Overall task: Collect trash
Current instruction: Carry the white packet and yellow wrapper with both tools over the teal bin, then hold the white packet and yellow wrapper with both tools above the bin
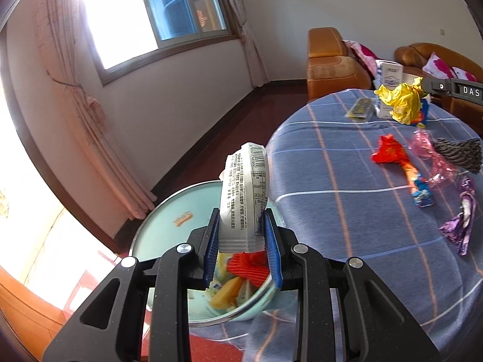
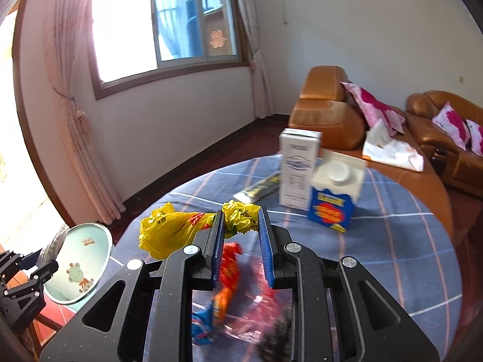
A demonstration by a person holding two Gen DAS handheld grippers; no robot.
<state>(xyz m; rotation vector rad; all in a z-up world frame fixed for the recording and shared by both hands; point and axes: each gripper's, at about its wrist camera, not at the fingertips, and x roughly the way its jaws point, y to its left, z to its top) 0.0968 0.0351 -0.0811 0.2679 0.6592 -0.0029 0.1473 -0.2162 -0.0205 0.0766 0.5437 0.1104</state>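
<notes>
My left gripper [image 1: 241,212] is shut on a white printed wrapper [image 1: 244,187] that stands upright between its blue pads. It hangs over a pale green basin [image 1: 169,220] holding red and yellow scraps. In the right wrist view my right gripper [image 2: 241,211] is shut on a crumpled yellow plastic bag [image 2: 169,229], which trails off to the left above the table. The same bag [image 1: 401,102] shows at the far side of the table in the left wrist view. The basin [image 2: 81,265] sits off the table's left edge, with the left gripper [image 2: 36,268] beside it.
On the blue checked tablecloth [image 1: 332,211] lie a red wrapper [image 1: 392,154], pink film [image 1: 431,157], a purple wrapper [image 1: 462,223] and a dark striped piece [image 1: 459,154]. A white carton [image 2: 297,172], a blue carton [image 2: 335,199] and a dark packet [image 2: 259,188] stand farther back. Brown sofas [image 2: 329,114] lie beyond.
</notes>
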